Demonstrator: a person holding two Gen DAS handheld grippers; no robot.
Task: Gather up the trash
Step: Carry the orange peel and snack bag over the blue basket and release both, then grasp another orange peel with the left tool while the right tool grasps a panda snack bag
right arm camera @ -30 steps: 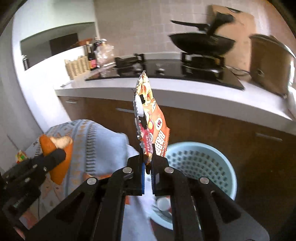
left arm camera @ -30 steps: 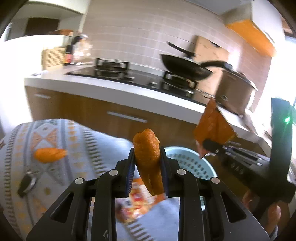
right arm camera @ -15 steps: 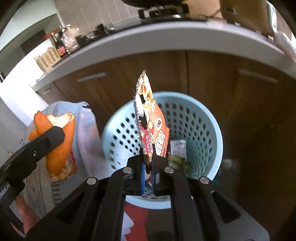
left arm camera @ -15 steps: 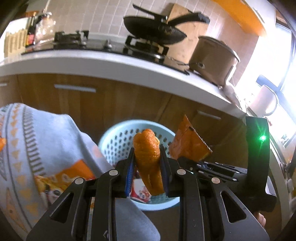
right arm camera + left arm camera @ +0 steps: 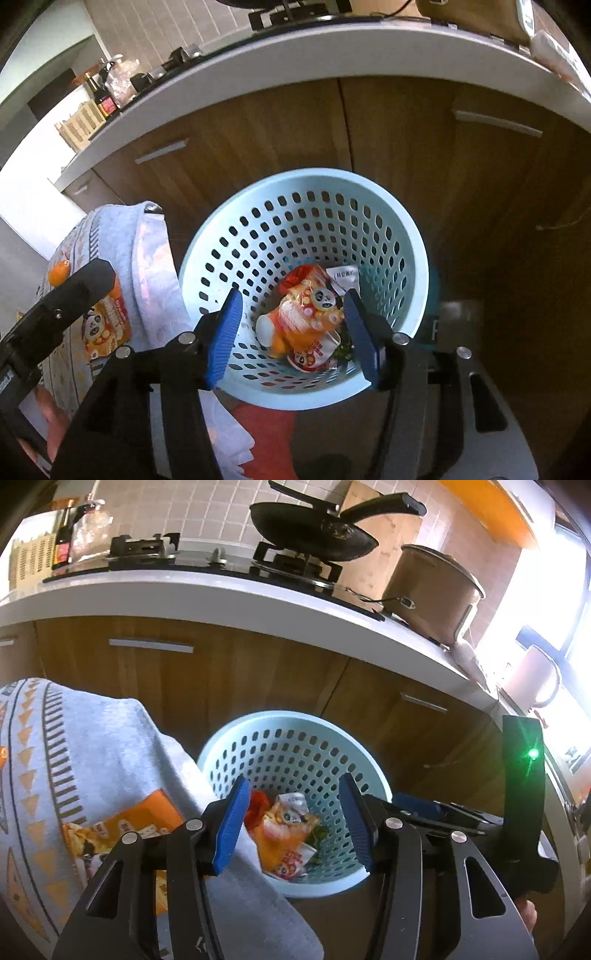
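Observation:
A light blue perforated basket [image 5: 295, 727] [image 5: 406, 236] stands on the floor before the kitchen cabinets. Inside lie orange snack wrappers [image 5: 284, 834] [image 5: 310, 317] and other scraps. My left gripper [image 5: 291, 827] is open and empty above the basket's near rim. My right gripper [image 5: 291, 332] is open and empty above the basket; its body shows in the left wrist view [image 5: 443, 812]. Another orange snack packet [image 5: 110, 830] [image 5: 107, 325] lies on the patterned cloth to the left.
A grey patterned tablecloth [image 5: 74, 760] [image 5: 147, 258] drapes beside the basket. An orange peel piece [image 5: 61, 273] lies on it. Wooden cabinets [image 5: 221, 664] and a white counter [image 5: 184, 594] with a hob, black pan [image 5: 314, 528] and brown cooker [image 5: 432, 590] stand behind.
Both grippers moved over the basket and opened. The orange peel left the left gripper and the snack wrapper left the right gripper; the wrapper now lies in the basket.

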